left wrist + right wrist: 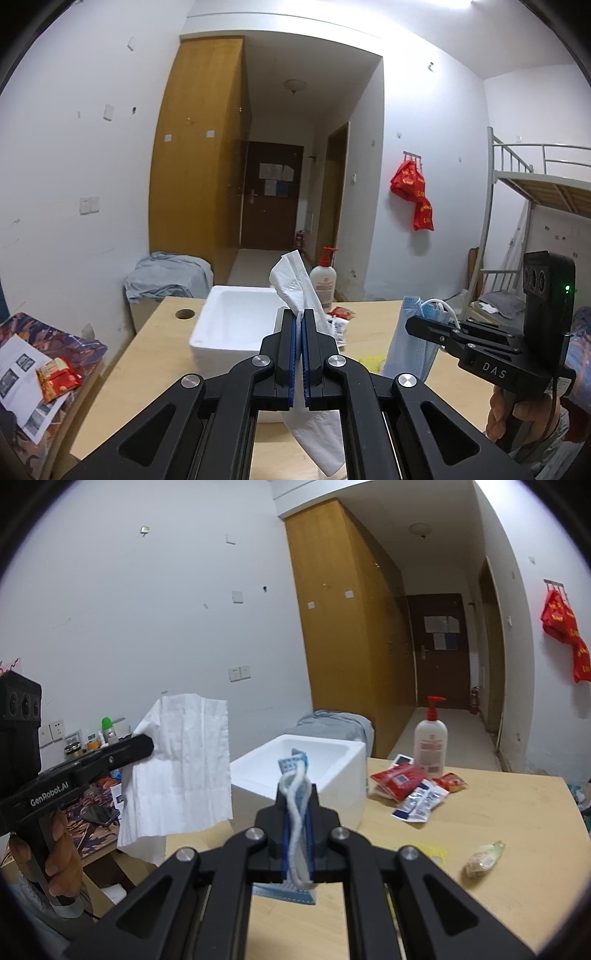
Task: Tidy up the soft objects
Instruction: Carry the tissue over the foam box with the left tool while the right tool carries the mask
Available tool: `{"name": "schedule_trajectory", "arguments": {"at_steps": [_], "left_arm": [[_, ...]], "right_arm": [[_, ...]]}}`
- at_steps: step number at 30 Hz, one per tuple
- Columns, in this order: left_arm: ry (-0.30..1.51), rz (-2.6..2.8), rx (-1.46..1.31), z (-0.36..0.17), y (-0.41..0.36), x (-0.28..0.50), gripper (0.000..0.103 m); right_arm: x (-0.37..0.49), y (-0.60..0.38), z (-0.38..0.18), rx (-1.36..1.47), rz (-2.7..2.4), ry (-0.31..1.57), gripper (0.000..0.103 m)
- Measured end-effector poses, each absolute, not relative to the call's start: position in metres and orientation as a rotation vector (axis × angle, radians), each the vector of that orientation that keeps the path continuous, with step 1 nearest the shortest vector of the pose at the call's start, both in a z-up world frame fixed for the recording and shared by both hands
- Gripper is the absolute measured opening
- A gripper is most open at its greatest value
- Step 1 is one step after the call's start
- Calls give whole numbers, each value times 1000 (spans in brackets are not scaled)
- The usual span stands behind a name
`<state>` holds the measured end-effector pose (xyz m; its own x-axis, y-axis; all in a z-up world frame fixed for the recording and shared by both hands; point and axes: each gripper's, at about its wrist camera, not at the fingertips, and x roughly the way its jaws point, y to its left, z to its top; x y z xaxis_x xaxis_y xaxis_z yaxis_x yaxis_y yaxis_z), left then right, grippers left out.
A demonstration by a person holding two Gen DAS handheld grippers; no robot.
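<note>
Left claw (pixel 298 325) pinching tissue (pixel 295 280) hides white box (pixel 229 317).

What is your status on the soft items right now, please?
Left tool shut on white tissue, held aloft. Right tool shut on blue face mask, also aloft. White foam box open ahead; nothing blocking it.

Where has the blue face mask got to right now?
The blue face mask is off the table, pinched in the right gripper above the wooden table, just in front of the white foam box.
</note>
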<state>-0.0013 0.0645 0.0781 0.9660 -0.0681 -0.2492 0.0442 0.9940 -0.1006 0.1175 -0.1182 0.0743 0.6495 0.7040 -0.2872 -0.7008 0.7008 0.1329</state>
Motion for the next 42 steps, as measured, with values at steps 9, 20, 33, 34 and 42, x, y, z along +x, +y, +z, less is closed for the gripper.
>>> {"name": "schedule_trajectory", "arguments": {"at_steps": [9, 20, 33, 34, 42], "left_arm": [[250, -43, -101, 78, 72, -4, 3], [224, -26, -88, 90, 74, -1, 3], [202, -23, -78, 108, 85, 23, 3], [201, -27, -75, 109, 86, 27, 3], [207, -35, -65, 116, 95, 56, 3]], "right_arm": [[117, -102, 78, -3, 810, 328, 9], [122, -94, 88, -19, 806, 304, 9], [139, -82, 113, -28, 787, 264, 9], [141, -81, 116, -28, 785, 261, 9], [161, -75, 124, -22, 764, 254, 9]]}}
